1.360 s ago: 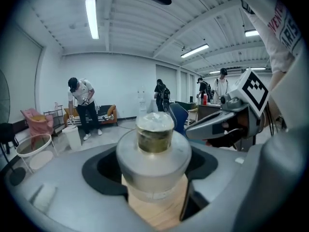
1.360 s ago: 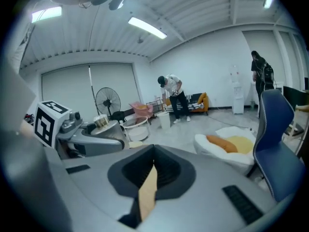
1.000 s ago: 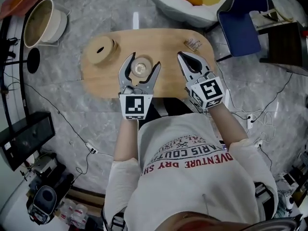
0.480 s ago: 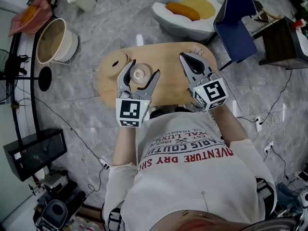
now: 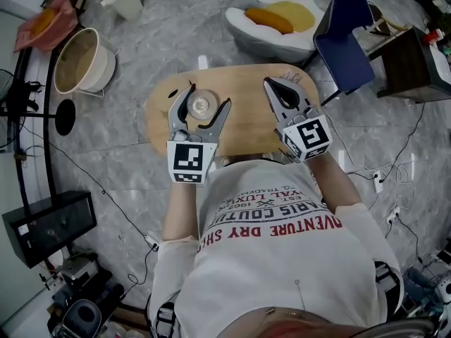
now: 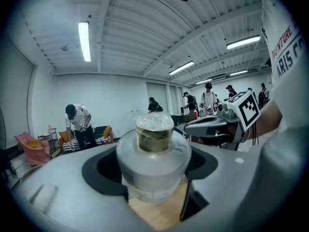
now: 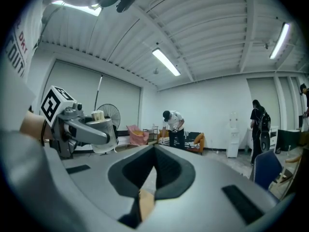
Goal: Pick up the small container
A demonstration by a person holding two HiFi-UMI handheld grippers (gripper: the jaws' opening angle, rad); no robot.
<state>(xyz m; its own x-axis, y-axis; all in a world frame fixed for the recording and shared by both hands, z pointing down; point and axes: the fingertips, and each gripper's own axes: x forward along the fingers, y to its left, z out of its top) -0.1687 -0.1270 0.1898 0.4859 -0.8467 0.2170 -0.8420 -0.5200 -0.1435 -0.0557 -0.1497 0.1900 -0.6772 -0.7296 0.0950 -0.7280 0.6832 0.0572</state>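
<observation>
The small container (image 5: 201, 105), a clear jar with a wide lid, sits between the jaws of my left gripper (image 5: 205, 100), which is shut on it above the oval wooden table (image 5: 246, 122). In the left gripper view the container (image 6: 153, 153) fills the middle, with the tabletop showing below it. My right gripper (image 5: 272, 83) hangs over the table's right part, its jaws shut with nothing between them; they meet at a point in the right gripper view (image 7: 153, 151). That view also shows the left gripper (image 7: 82, 125) off to the left, level with it.
A round wooden ring (image 5: 167, 94) lies on the table, partly hidden behind the left gripper. Around the table stand a blue chair (image 5: 344, 37), a white seat with orange and yellow cushions (image 5: 275, 16) and a round basket (image 5: 79, 58). Cables run across the floor.
Both grippers have risen toward the camera, the left one carrying the container with it. The head view has shifted, so the table sits further right in the picture.
</observation>
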